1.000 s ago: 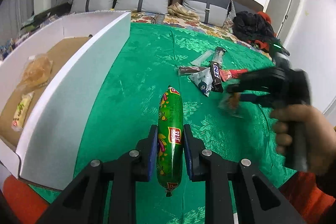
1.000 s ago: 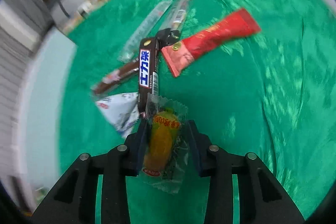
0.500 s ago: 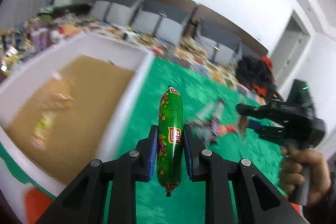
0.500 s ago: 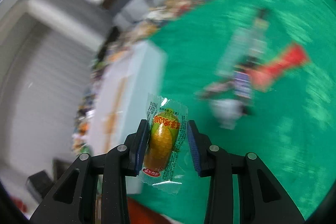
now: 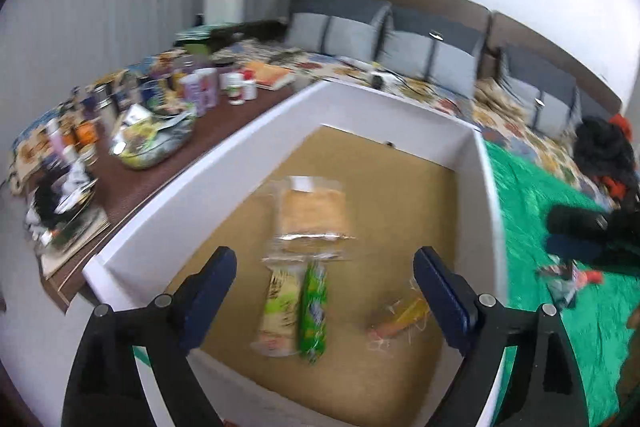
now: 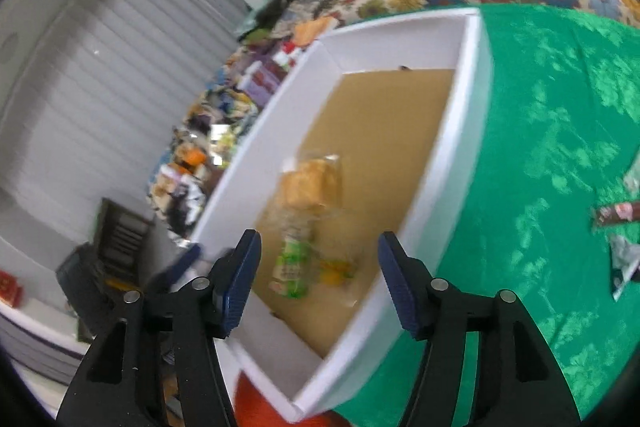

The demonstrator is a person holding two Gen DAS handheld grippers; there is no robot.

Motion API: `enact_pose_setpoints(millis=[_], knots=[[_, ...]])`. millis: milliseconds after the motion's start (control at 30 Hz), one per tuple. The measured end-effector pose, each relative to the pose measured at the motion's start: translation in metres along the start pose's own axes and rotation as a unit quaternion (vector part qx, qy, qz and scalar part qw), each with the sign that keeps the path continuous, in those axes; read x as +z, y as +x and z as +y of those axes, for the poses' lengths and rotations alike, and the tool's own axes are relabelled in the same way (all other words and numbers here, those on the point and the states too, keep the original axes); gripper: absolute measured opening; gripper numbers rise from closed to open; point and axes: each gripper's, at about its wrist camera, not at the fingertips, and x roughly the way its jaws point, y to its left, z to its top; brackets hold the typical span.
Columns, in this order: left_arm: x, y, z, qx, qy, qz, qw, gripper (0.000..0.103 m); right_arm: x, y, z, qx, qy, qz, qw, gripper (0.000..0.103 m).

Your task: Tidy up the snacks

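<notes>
Where a second ago each clamped a snack, the left gripper and right gripper now gape empty over the white box, green sausage and yellow candy lying inside, so more snacks can follow.

No print on the blurred snack wrappers is legible.

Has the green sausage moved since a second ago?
Yes. The green sausage has left the left claw, now open, and lies inside the white box.
</notes>
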Motion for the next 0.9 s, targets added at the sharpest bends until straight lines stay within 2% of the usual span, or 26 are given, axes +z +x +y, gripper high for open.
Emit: enact_pose_setpoints(millis=[67, 167, 233, 300, 333, 433, 533, 633, 700, 833, 900], knots=[[-0.004, -0.001, 0.006, -0.004, -0.019, 0.003, 0.9998, 0.090, -0.006, -0.013, -0.016, -0.019, -0.008, -0.015, 1.000, 0.070], [-0.010, -0.006, -0.004, -0.022, -0.034, 0.008, 0.9991, 0.090, -0.019, -0.041, -0.050, -0.087, -0.038, -0.048, 0.994, 0.073], [-0.014, -0.014, -0.019, -0.038, -0.028, 0.003, 0.9989, 0.090, -0.035, -0.061, -0.089, -0.168, -0.065, -0.067, 0.981, 0.075], [-0.015, -0.024, -0.045, -0.064, -0.013, -0.002, 0.9979, 0.090, -0.052, -0.075, -0.127, -0.229, -0.074, -0.070, 0.968, 0.075], [-0.016, -0.029, -0.059, -0.077, -0.004, -0.003, 0.9970, 0.090, -0.066, -0.088, -0.157, -0.274, -0.071, -0.069, 0.957, 0.075], [-0.020, -0.042, -0.109, -0.119, 0.033, -0.007, 0.9923, 0.095, -0.099, -0.127, -0.222, -0.350, -0.049, -0.075, 0.933, 0.075], [-0.031, -0.047, -0.167, -0.163, 0.073, -0.004, 0.9839, 0.101, -0.130, -0.173, -0.282, -0.409, -0.011, -0.080, 0.909, 0.075], [-0.045, -0.034, -0.212, -0.190, 0.100, 0.028, 0.9763, 0.101, -0.144, -0.209, -0.328, -0.437, 0.039, -0.084, 0.895, 0.075], [-0.061, -0.012, -0.241, -0.199, 0.116, 0.063, 0.9710, 0.101, -0.149, -0.228, -0.348, -0.445, 0.072, -0.091, 0.888, 0.075], [-0.091, 0.033, -0.276, -0.175, 0.149, 0.114, 0.9666, 0.101, -0.151, -0.239, -0.376, -0.438, 0.109, -0.103, 0.886, 0.077], [-0.097, 0.051, -0.287, -0.153, 0.168, 0.123, 0.9660, 0.101, -0.151, -0.238, -0.371, -0.435, 0.110, -0.114, 0.886, 0.081]])
